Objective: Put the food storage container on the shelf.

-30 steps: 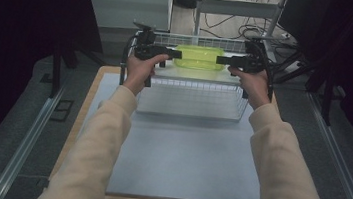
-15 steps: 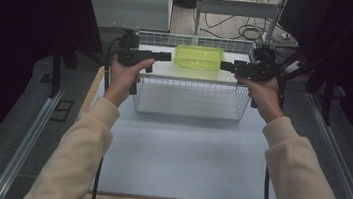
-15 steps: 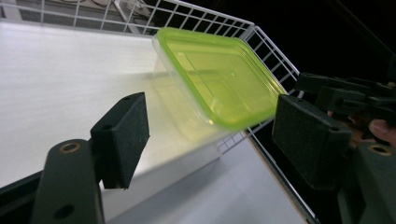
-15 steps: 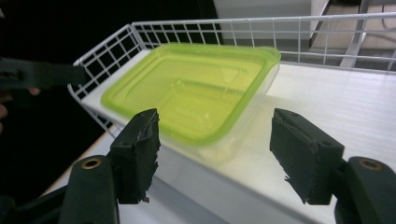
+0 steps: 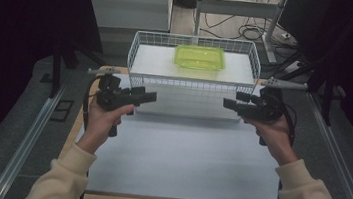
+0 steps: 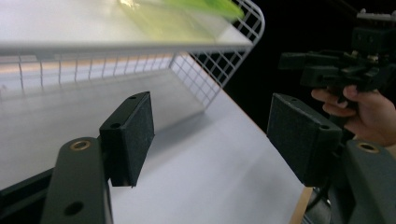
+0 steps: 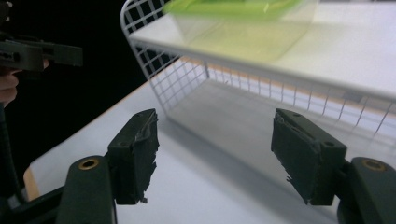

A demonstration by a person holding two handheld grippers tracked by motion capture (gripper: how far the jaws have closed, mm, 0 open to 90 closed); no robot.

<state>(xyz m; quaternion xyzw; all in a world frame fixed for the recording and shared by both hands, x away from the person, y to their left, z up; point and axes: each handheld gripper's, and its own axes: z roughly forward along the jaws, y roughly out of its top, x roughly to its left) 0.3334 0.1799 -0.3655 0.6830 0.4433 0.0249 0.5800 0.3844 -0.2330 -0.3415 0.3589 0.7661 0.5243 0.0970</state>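
The translucent lime-green plastic container sat inside the white wire-mesh basket, near the middle of its white floor and toward the basket's far wall. The basket stood at the far end of the pale grey tabletop. Both tools hovered on the near side of the basket, apart from its front wall: the left gripper off the basket's near-left corner, the right gripper off its near-right corner. Each pointed inward at the other. The left gripper view showed its two black pads spread wide with nothing between them, and the right gripper view showed the same, its foam pads ragged at the edges.

With the container apparently set down, the step looked like a clear retreat. Doing it well meant holding both pairs of jaws wide, staying level, and keeping the trailing cables off the basket's wire rim.
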